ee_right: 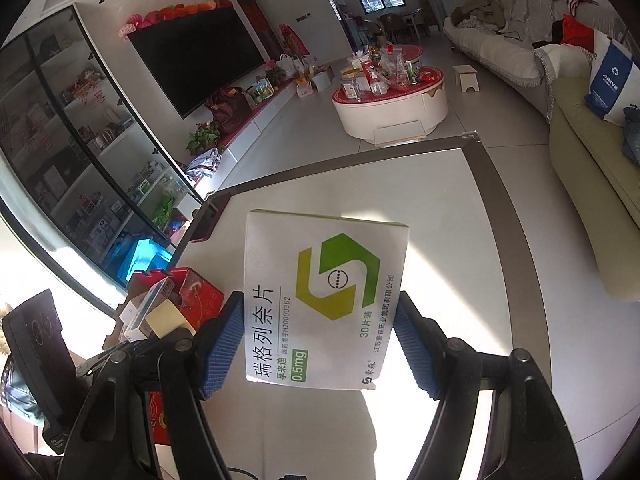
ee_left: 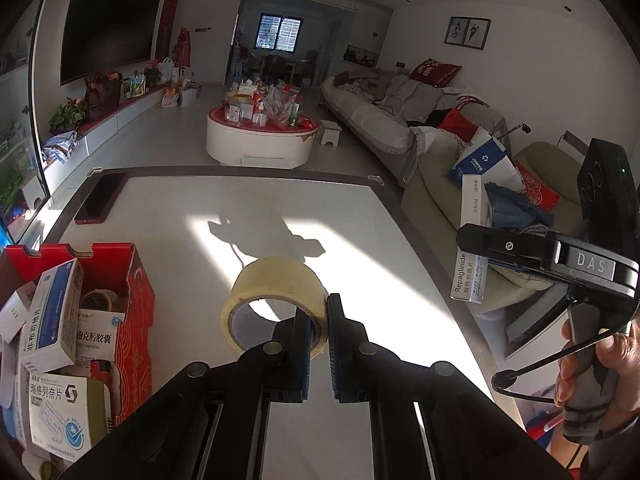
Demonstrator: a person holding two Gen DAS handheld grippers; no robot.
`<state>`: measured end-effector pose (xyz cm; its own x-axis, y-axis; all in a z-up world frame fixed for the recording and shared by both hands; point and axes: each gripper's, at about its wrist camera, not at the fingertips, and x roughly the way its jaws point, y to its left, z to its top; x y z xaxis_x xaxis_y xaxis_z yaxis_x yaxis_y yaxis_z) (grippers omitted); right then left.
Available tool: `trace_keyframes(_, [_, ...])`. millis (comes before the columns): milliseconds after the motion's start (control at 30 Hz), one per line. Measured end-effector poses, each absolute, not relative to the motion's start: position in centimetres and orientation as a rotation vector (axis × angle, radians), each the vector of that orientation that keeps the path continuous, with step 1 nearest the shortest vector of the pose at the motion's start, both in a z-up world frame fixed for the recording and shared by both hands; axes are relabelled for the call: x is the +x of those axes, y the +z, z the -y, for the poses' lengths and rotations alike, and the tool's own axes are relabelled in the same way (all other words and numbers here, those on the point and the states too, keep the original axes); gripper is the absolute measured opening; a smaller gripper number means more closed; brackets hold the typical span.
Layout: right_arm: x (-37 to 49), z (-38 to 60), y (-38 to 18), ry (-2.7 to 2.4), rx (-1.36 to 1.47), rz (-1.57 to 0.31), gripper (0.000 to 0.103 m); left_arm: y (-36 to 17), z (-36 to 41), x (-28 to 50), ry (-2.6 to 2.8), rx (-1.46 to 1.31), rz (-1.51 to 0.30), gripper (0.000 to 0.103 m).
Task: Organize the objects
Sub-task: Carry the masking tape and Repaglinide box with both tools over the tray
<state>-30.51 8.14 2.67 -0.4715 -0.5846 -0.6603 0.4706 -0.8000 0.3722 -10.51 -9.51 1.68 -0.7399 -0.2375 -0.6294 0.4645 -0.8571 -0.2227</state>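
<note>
Left gripper [ee_left: 319, 320] clamped on tape roll [ee_left: 272, 300] wall above white table [ee_left: 360, 240], right gripper [ee_right: 320, 344] gripping medicine box [ee_right: 320, 300] aloft, red carton [ee_left: 136, 300] holding medicine boxes at left, phone [ee_left: 102, 198] at far corner.

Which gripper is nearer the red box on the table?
Left. The left gripper, clamping a tape roll, is beside the red box; the right gripper, holding a medicine carton, is farther off.
</note>
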Motion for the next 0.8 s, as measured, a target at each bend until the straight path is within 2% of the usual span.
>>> trace_keyframes(233, [-22.2,-9.6,4.9,-2.289,0.967,0.32,0.072,4.7,7.8,-5.6,-2.57,0.835,-0.412,0.007])
trace_keyframes(600, [-11.6,-3.2,9.1,-2.225,0.81,0.26,0.072,7.4,9.8,3.5,-2.416,0.765,-0.243,0.007])
trace_keyframes(800, [-7.9,1.8,10.5,-2.164,0.758,0.22,0.072,8.0,12.9,8.3,-2.332,0.73,-0.252,0.007])
